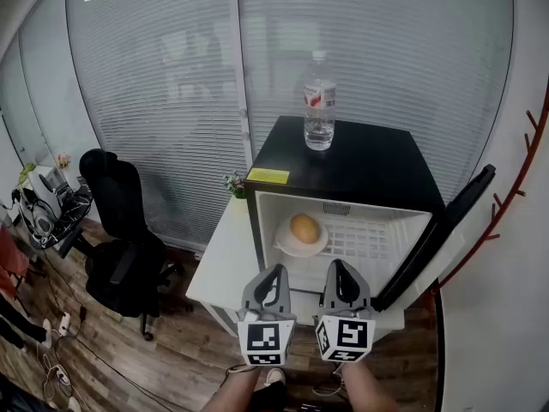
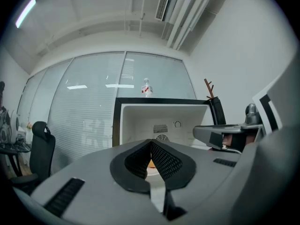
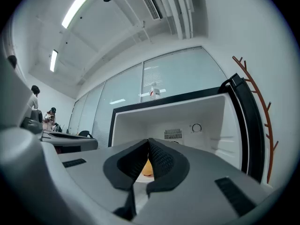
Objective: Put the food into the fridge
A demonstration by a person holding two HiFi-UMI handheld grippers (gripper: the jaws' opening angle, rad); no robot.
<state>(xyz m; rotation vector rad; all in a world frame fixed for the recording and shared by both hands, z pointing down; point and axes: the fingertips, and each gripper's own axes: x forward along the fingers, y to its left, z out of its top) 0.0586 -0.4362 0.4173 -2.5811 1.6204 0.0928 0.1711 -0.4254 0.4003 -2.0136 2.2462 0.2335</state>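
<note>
Though it looks nearly round, the food rests on a plate.

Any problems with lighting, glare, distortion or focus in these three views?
Head view: even light, sharp, with strong fisheye bowing the glass wall; the food reads clearly inside the fridge. Left gripper view: black vignette at the corners, ceiling light blown out. Right gripper view: same vignette, strip light glaring, fridge interior bright, no motion blur.

One each: fridge, bottle, plate (and food).
</note>
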